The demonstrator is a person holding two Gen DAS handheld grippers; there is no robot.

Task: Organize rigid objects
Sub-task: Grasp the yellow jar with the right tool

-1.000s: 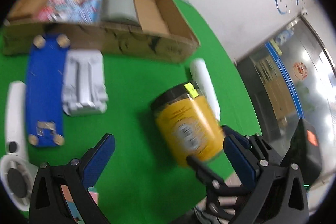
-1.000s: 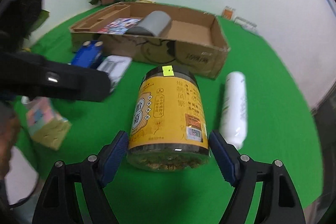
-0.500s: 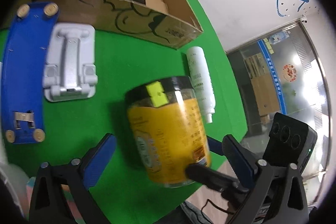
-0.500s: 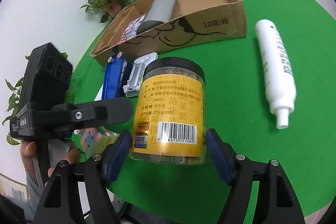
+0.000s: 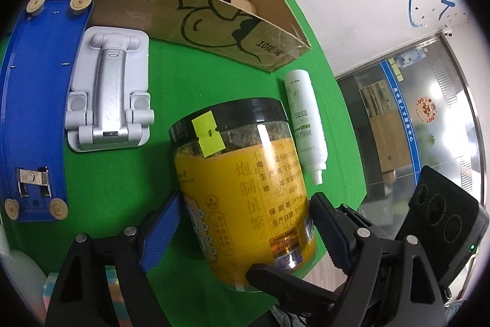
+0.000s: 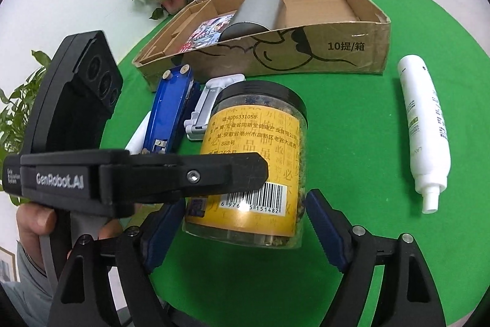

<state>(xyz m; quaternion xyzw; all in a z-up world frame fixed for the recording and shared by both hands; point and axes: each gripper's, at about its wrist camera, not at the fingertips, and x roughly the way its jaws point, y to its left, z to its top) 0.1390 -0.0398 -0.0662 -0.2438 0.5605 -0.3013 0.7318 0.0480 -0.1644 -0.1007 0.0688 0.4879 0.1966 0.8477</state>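
Left tongs (image 5: 242,222) have swung in and now clamp the yellow jar (image 5: 245,189) alongside the right tongs (image 6: 245,222).

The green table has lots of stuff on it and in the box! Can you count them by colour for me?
Yellow: 1, the jar between both grippers
White: 1, the bottle
Blue: 1, the stapler
Light grey: 1, the phone stand
Dark grey: 1, the cylinder in the cardboard box
Many-coloured: 1, the picture book in the box
Total: 6
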